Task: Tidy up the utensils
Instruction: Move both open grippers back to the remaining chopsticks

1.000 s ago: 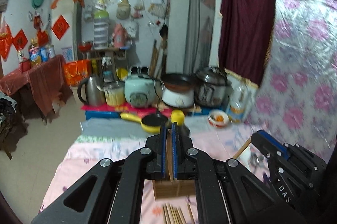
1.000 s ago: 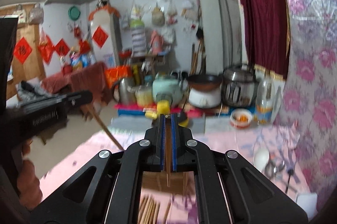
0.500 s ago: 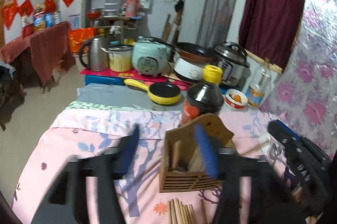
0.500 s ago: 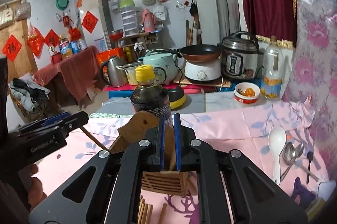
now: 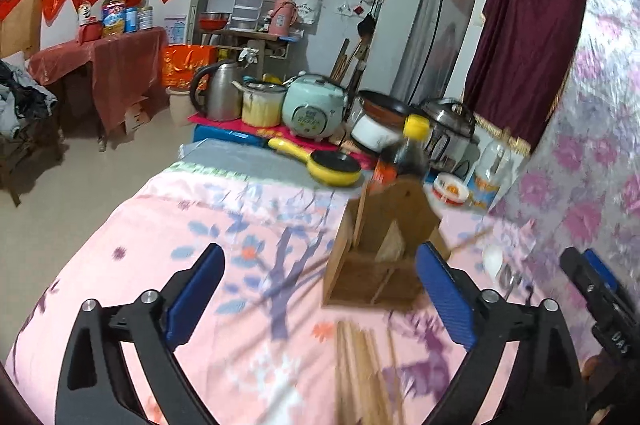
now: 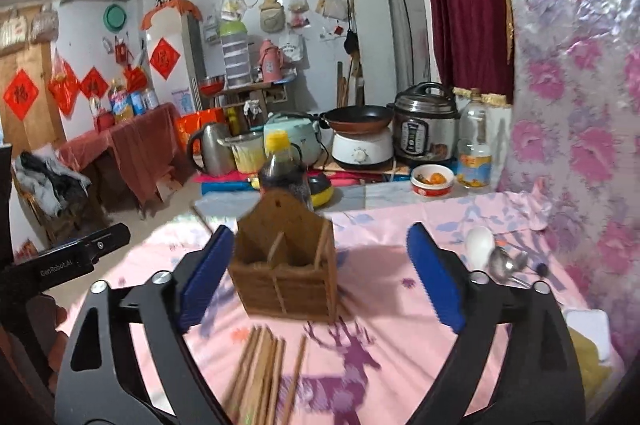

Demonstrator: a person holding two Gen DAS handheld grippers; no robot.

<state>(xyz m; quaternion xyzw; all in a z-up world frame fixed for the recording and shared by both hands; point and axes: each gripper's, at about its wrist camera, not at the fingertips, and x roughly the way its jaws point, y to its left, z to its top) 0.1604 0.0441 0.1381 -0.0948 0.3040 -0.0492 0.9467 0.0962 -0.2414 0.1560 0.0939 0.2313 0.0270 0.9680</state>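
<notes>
Left wrist view: left gripper (image 5: 320, 299) has just been opening, jaws wide and empty; wooden holder (image 5: 380, 249) mid-tabletop, chopsticks (image 5: 362, 365) loose by the near edge. Right wrist view: right gripper (image 6: 320, 277) likewise just spread, empty, holder (image 6: 286, 265) between its pads untouched; a low sweep could scatter the chopsticks (image 6: 264, 369) or tip the holder.

Both claws, clamped on single chopsticks a second ago, have just been opening: the left claw (image 5: 320, 301) and right claw (image 6: 320, 277) now gape empty, sunk lower toward the wooden holder (image 6: 286, 265), which holds upright chopsticks.
</notes>
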